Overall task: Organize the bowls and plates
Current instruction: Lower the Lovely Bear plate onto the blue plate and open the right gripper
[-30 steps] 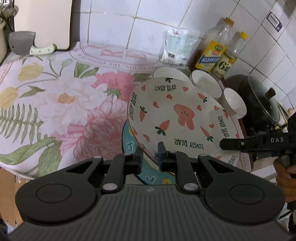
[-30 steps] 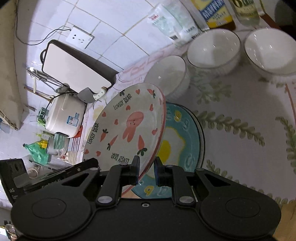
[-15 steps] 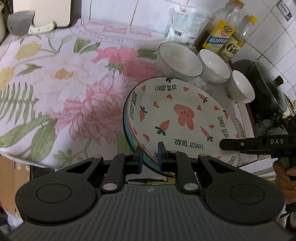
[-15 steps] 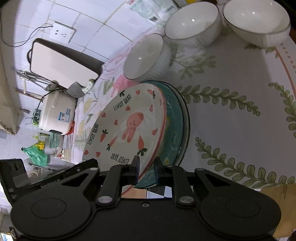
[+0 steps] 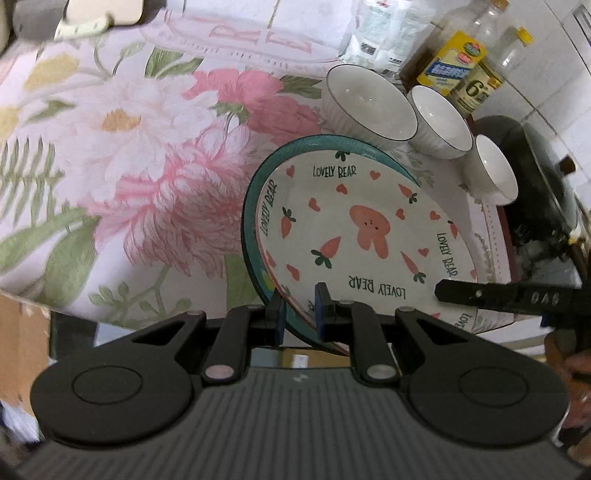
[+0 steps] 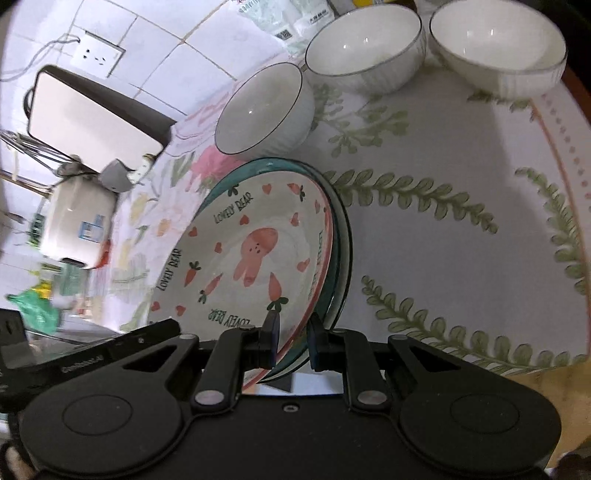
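Note:
A white plate with a pink bunny, carrots and "LOVELY BEAR" lettering [image 5: 354, 229] [image 6: 251, 251] lies tilted over a teal plate [image 5: 251, 221] [image 6: 340, 236] on the floral tablecloth. Only the teal plate's rim shows around it. My left gripper [image 5: 299, 310] is shut on the bunny plate's near rim. My right gripper [image 6: 291, 332] is shut on the same plate's rim at another spot. Three white bowls [image 5: 369, 103] [image 5: 439, 125] [image 5: 491, 173] stand in a row just behind the plates, and the right wrist view shows them as well [image 6: 262, 110] [image 6: 365, 48] [image 6: 495, 48].
Oil bottles [image 5: 454, 66] and a white packet [image 5: 380, 33] stand against the tiled wall. A dark lidded pot [image 5: 546, 184] is at the right. A cutting board [image 6: 88, 107], a cleaver [image 6: 118, 173] and a rice cooker [image 6: 77, 225] stand at the far end. The table edge [image 5: 110, 317] runs close under my grippers.
Both grippers have sunk with the bunny plate. It now covers the teal plate's egg picture, which showed beside it before, and only the teal rim remains visible.

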### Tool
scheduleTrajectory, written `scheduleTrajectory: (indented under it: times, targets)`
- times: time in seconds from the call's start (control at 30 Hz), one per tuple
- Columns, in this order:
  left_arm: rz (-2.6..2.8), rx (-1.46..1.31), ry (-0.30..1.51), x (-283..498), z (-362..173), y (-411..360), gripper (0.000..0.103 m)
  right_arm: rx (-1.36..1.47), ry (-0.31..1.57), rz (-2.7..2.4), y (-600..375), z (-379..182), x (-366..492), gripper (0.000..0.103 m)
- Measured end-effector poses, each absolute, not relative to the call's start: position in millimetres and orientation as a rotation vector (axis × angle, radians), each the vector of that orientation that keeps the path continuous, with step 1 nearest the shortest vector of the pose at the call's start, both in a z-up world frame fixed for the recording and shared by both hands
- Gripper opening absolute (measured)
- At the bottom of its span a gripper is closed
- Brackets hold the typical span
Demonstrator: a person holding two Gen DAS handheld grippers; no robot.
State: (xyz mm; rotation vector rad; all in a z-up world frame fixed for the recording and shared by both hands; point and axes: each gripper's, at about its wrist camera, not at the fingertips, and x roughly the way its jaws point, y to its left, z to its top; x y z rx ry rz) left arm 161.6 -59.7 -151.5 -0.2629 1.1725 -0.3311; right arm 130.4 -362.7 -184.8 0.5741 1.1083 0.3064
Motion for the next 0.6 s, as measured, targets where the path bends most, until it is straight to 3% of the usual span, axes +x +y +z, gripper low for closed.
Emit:
scheduleTrajectory:
  times: [0.3, 0.6]
  targets:
    - [-0.289, -0.328, 1.244, 166.1, -159.6, -62.3, 0.014, 0.254, 0.972, 0.153, -319.8, -171.4, 114.8, 0.027]
    - [-0.245, -0.261, 1.255, 165.5, -155.6, -74.6, 0.016, 0.206, 0.925, 0.144, -318.7, -175.0, 108.9, 0.030]
